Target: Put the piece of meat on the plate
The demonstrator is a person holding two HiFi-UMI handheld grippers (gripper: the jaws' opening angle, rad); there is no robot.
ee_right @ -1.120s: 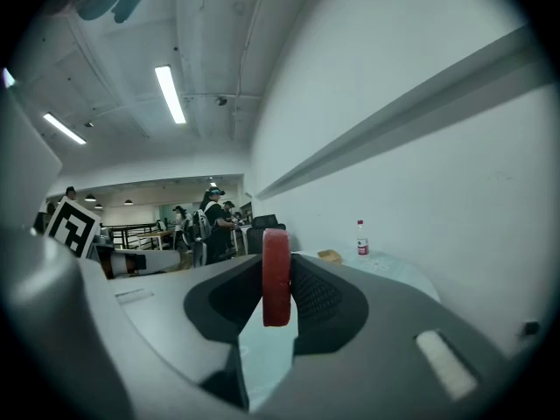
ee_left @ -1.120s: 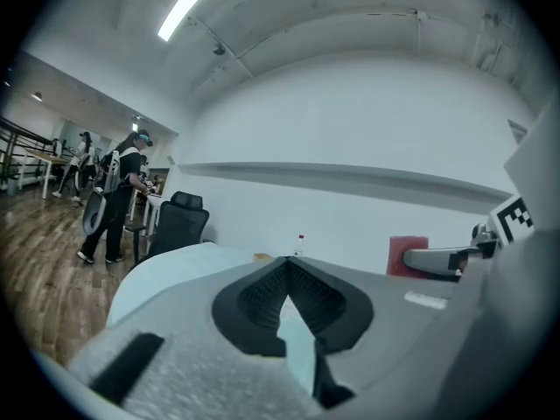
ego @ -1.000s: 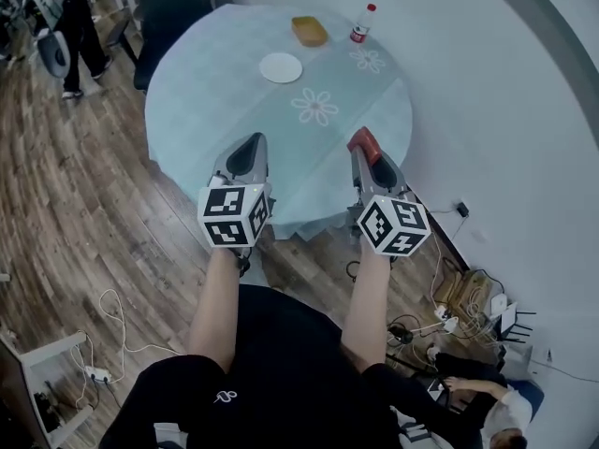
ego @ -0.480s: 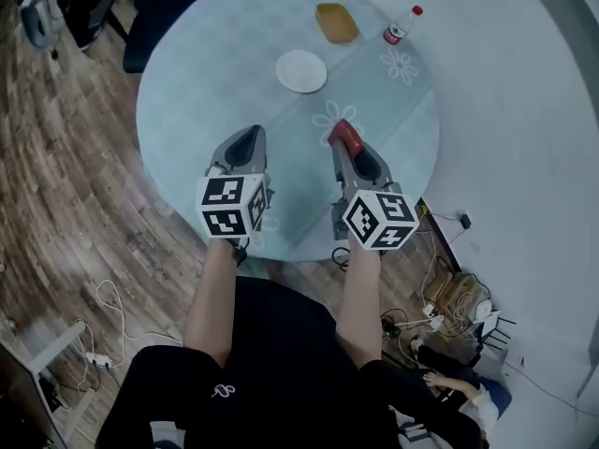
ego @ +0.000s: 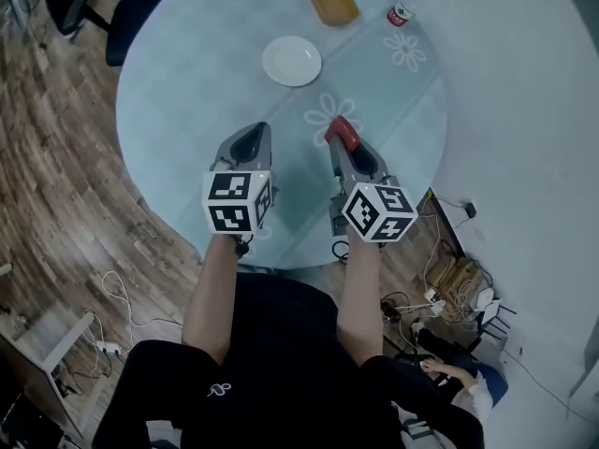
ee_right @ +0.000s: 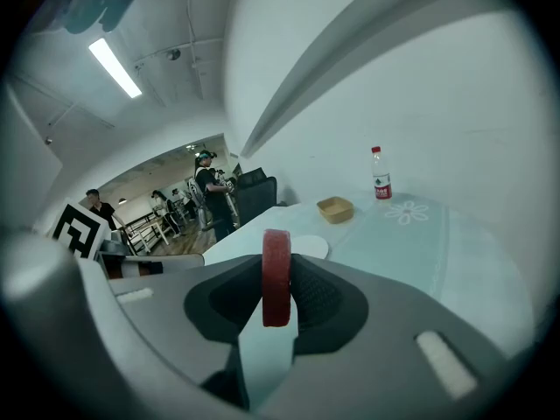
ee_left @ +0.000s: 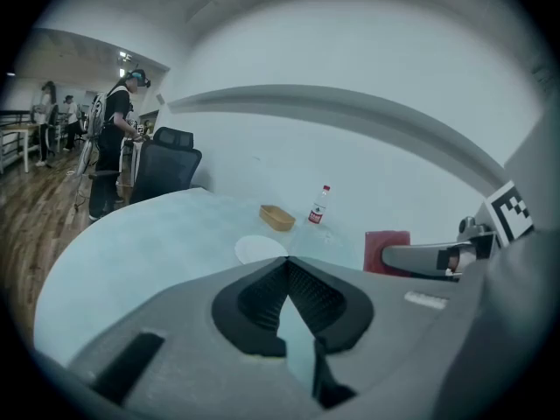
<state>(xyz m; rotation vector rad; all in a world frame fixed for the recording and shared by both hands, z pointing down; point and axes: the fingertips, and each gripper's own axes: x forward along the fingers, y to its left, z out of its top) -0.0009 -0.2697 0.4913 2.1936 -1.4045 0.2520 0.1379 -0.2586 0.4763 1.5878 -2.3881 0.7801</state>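
Step in hand: transport. The right gripper (ee_right: pixel 276 265) is clamped part-way closed on the piece of meat (ee_right: pixel 276 296), which stands between its pads and projects past the tips, above the table (ego: pixel 187 92). The left gripper (ee_left: pixel 286 265) has its jaws together and carries nothing. The plate (ego: pixel 292 61) lies ahead of the right gripper, slightly to its left, well apart.

Orientation: the slab is held on edge, broad faces against the pads. Its long axis appears to run upright.

Next move, as judged: advance over the plate, lower, then release.
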